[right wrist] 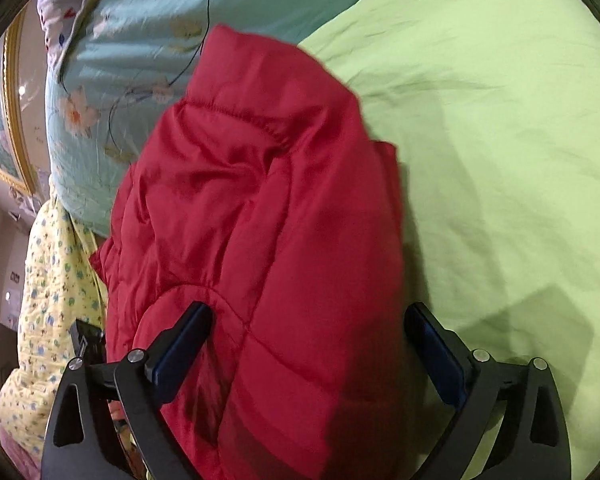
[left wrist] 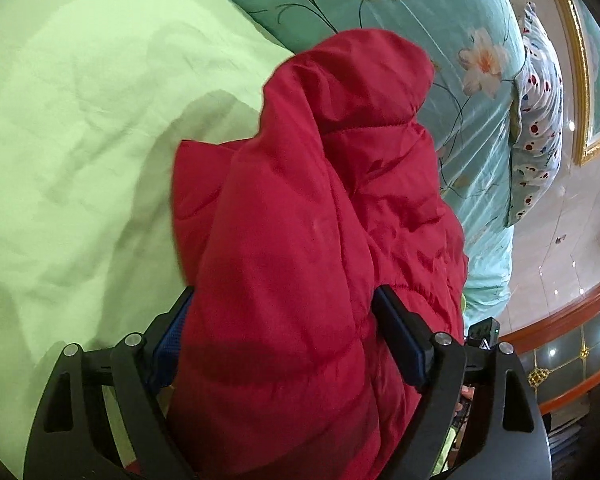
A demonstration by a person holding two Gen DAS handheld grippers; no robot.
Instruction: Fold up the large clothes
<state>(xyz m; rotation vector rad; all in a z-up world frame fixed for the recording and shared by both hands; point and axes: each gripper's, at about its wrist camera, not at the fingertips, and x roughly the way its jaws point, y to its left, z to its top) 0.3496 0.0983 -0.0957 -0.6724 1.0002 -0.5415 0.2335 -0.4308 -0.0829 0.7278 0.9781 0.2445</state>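
Note:
A red quilted puffer jacket (left wrist: 300, 216) lies bunched over a light green bed sheet (left wrist: 80, 140). My left gripper (left wrist: 286, 300) is shut on a thick fold of the jacket, with fabric bulging between its blue pads. In the right wrist view the same jacket (right wrist: 260, 208) fills the centre, and my right gripper (right wrist: 308, 316) is shut on another thick fold of it, over the green sheet (right wrist: 500, 140). The jacket's far end reaches toward a teal floral quilt (left wrist: 380, 4).
The teal floral quilt (right wrist: 132, 40) is heaped along the bed's far side. A patterned white pillow (left wrist: 540, 120) lies beyond it. A gold picture frame (left wrist: 580, 80) hangs on the wall. The person's yellow patterned sleeve (right wrist: 52, 280) is at the left.

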